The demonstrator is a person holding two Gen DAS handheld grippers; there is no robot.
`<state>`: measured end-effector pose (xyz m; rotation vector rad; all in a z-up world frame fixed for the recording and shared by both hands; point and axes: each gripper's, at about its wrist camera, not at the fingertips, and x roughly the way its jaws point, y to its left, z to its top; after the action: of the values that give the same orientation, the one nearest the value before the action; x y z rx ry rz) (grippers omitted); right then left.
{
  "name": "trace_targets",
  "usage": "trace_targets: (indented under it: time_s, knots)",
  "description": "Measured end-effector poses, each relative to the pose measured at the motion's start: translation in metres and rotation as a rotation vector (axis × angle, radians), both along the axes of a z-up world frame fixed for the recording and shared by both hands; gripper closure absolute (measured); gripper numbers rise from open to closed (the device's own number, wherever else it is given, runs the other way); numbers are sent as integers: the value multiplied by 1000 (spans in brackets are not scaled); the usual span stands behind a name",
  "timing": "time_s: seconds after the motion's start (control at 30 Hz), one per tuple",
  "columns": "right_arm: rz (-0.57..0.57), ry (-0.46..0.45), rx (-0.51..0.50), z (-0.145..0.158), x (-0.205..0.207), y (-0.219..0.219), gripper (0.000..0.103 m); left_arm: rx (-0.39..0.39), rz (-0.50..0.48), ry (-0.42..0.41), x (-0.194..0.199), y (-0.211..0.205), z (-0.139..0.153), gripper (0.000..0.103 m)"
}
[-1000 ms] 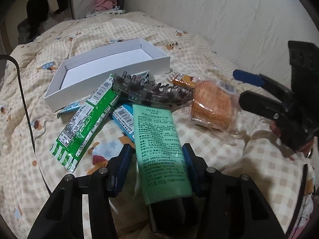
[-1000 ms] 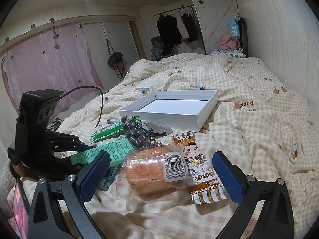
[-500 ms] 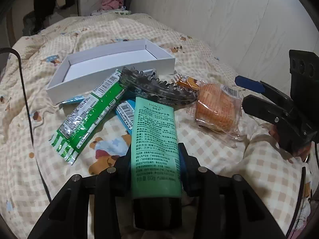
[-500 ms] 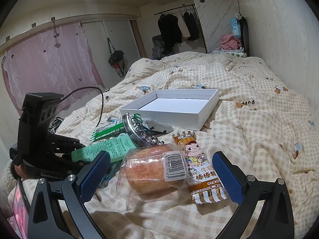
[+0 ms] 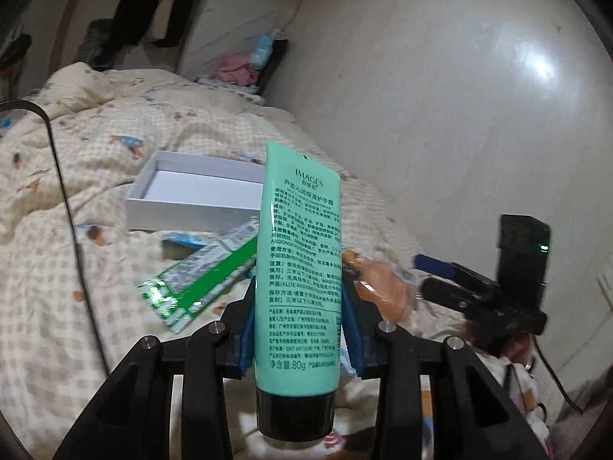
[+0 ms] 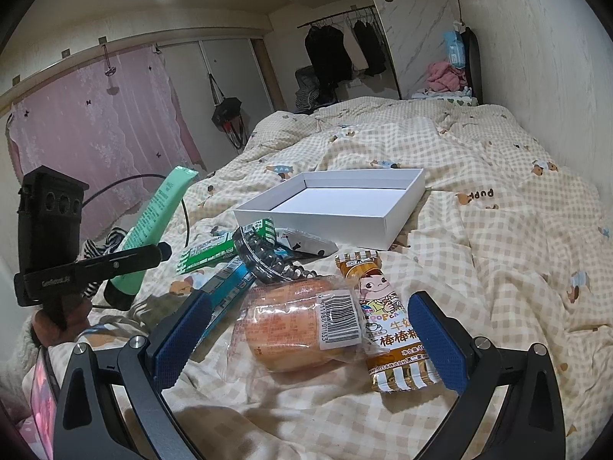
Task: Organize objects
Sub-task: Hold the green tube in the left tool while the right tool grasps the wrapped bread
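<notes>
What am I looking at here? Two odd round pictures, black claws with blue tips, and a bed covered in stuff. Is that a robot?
There is no robot: a person holds a pair of hand-held tongs in each hand, each with a wide-angle camera looking along its two fingers, so each picture comes from one tool. The left tongs are clamped on a green hand cream tube, lifted off the checked quilt. The right tongs stand open over a wrapped bun and a candy packet, touching neither. Also on the quilt lie a dark hair claw, green snack packets and an open white box with nothing in it.
</notes>
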<state>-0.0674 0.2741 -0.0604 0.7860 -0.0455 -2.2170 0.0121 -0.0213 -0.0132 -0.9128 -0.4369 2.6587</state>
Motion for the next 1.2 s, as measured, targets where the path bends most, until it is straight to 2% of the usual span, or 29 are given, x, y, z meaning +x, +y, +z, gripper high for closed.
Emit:
trace_targets:
  time_s: [0.1,0.23,0.3,0.5,0.6,0.73,0.83,0.97,1.07,1.2]
  knots:
    - [17,-9,-13,1,-1,2,0,-109,57,-31,-5,9,2,62]
    - [40,-34,-68,10,-10,15,0,-156,50,-16,-7,13,11,62]
    - [42,-58,-79,15,-17,22,0,-150,57,-14,-10,9,15,62]
    - [44,-54,32,21,-21,30,0,-107,96,-27,-23,-7,25,62]
    - [47,-39,82,22,-22,32,0,-142,135,-36,-22,-4,18,62]
    - [71,-56,115,15,-29,35,0,-150,117,-68,-19,4,0,62]
    - [33,-46,109,12,-36,46,0,-153,118,-66,-17,4,1,62]
    - [8,-154,35,4,-52,61,0,-137,124,-80,-19,2,-2,62]
    - [63,-169,20,8,-47,48,0,-143,128,-92,-19,3,-4,62]
    - [160,-147,71,10,-30,10,0,-147,127,-85,-17,5,-4,62]
